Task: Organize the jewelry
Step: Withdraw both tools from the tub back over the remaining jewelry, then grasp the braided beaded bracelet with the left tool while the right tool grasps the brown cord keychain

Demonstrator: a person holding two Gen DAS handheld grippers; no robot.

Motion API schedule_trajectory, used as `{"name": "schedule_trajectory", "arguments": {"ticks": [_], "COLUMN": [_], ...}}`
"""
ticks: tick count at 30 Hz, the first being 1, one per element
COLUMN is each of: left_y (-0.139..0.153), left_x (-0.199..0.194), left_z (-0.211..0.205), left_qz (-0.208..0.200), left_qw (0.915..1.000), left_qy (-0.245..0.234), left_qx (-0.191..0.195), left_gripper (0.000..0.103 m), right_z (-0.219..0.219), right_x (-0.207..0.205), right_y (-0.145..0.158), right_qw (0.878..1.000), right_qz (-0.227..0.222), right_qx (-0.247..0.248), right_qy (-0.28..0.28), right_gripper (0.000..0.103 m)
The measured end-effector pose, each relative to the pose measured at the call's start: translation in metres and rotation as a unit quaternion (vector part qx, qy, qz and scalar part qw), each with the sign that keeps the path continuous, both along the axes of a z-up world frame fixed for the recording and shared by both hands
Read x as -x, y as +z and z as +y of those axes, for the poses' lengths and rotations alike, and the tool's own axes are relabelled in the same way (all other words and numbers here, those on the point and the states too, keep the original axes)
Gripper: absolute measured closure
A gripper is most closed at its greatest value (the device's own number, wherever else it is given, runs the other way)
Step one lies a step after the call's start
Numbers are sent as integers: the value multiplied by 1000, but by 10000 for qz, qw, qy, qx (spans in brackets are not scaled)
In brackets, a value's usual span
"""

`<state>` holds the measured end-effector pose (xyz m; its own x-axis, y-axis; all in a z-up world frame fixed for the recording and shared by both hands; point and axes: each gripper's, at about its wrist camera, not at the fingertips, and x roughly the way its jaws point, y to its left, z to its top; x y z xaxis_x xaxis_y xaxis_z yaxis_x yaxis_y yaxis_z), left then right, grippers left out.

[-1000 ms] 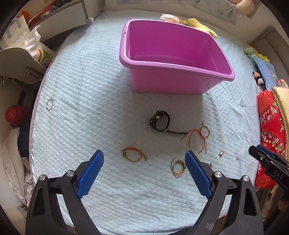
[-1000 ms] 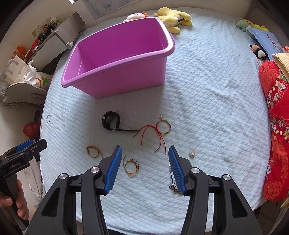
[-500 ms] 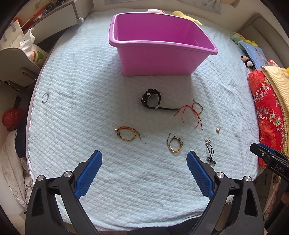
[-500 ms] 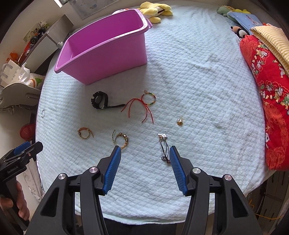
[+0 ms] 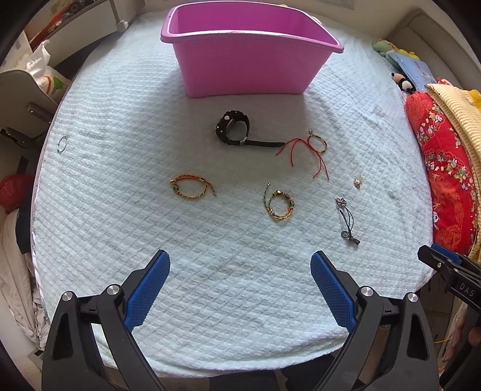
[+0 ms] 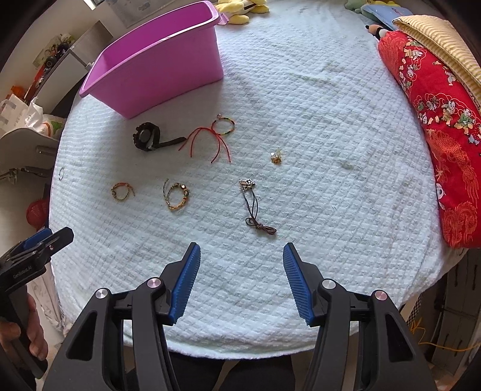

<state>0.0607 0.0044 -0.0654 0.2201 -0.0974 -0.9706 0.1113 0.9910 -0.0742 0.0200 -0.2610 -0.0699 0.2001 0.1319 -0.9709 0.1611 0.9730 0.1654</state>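
Jewelry lies spread on a pale blue quilted bed cover (image 5: 120,126). A black watch (image 5: 233,127) lies nearest the purple tub (image 5: 249,60). Right of it is a red-string bracelet (image 5: 315,144). Closer are an orange braided bracelet (image 5: 191,188), a beaded braided bracelet (image 5: 279,204), a dark cord pendant (image 5: 345,216) and a small gold charm (image 5: 357,182). A thin ring (image 5: 62,143) lies at the far left. My left gripper (image 5: 240,288) is open and empty near the front edge. My right gripper (image 6: 240,279) is open and empty, just short of the cord pendant (image 6: 252,207).
The tub (image 6: 156,69) looks empty in the right wrist view. A red patterned cushion (image 6: 436,126) and folded yellow blanket (image 6: 439,39) lie along the right side. Plush toys (image 6: 240,12) sit at the far end. Shelves and bags (image 5: 39,69) stand left of the bed.
Both grippers have drawn back toward the front edge of the bed, so all the jewelry now shows beyond the fingers. Nothing on the cover has moved. Both stay open.
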Motion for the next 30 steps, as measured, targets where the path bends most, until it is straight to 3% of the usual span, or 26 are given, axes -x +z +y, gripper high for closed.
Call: {"name": "schedule_trajectory", "arguments": {"ticks": [8,15,23,30], "left_y": [-43,-87,-138,-164], "left_x": [29,41,18,-4], "left_z": [-26,-51,-58,-60], "left_qz": [-246,-600,-1293,-1307], "left_qw": [9986,9972,9906,9906], "left_qy": [445,429,420,404], "left_qx": [-136,-149,-180,-39], "left_gripper": [10,10,10,10], "right_z": [-8,-13,-15,-8], "right_x": [16,18,14,3], "right_y": [-53,-101,-143,-164], "right_qw": [9985,9957,9923,9908], "right_qz": [-327,-708,-1175,-1292], "right_qx": [-188,-264,18,159], "right_qy": [398,536,394,373], "right_gripper": [48,48,48,48]}}
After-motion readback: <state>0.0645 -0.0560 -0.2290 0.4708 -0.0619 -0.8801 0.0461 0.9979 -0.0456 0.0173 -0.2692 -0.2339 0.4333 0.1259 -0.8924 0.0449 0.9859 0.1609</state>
